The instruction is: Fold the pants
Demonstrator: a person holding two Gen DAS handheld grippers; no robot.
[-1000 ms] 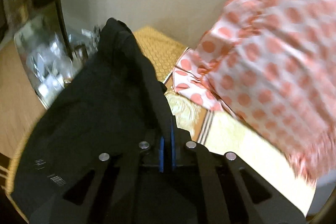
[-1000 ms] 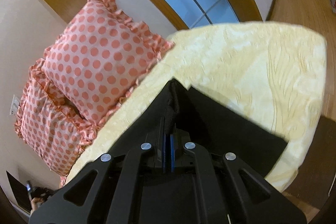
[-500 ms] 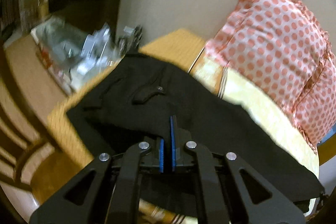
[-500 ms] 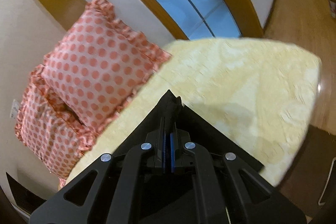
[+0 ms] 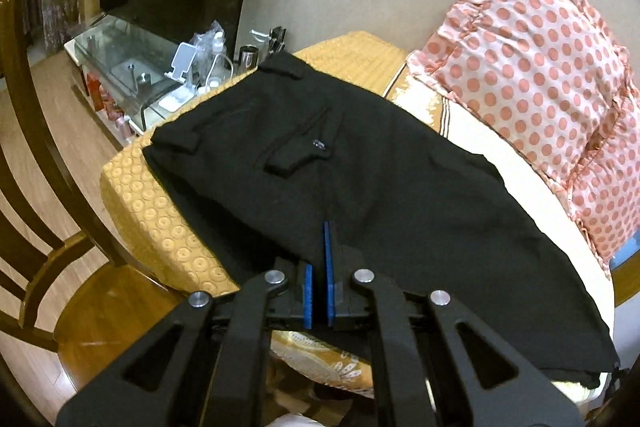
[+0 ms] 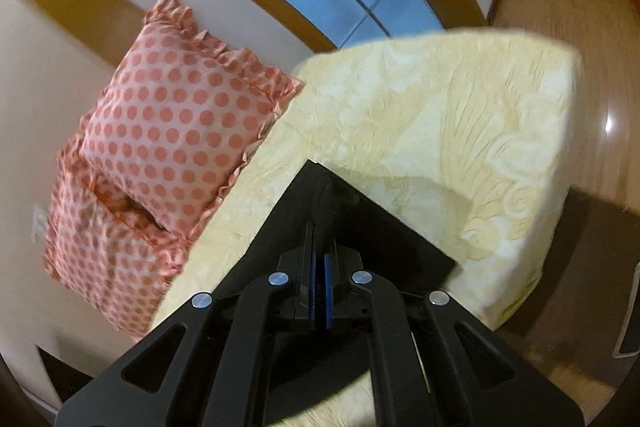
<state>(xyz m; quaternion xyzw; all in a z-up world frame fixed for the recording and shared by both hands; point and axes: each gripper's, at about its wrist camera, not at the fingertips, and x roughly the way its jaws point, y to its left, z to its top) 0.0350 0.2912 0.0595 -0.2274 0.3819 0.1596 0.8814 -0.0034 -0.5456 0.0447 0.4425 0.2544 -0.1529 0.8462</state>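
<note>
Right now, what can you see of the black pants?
The black pants are a matte, woven-looking fabric spread mostly flat across the bed. The waistband with belt loops lies over an orange patterned cover; a back pocket with a buttoned flap faces up. The left gripper is shut on the near edge. The right gripper is shut on a corner, lifted into a ridge.

Polka-dot pillows [image 5: 532,67], wooden chair [image 5: 48,227]
</note>
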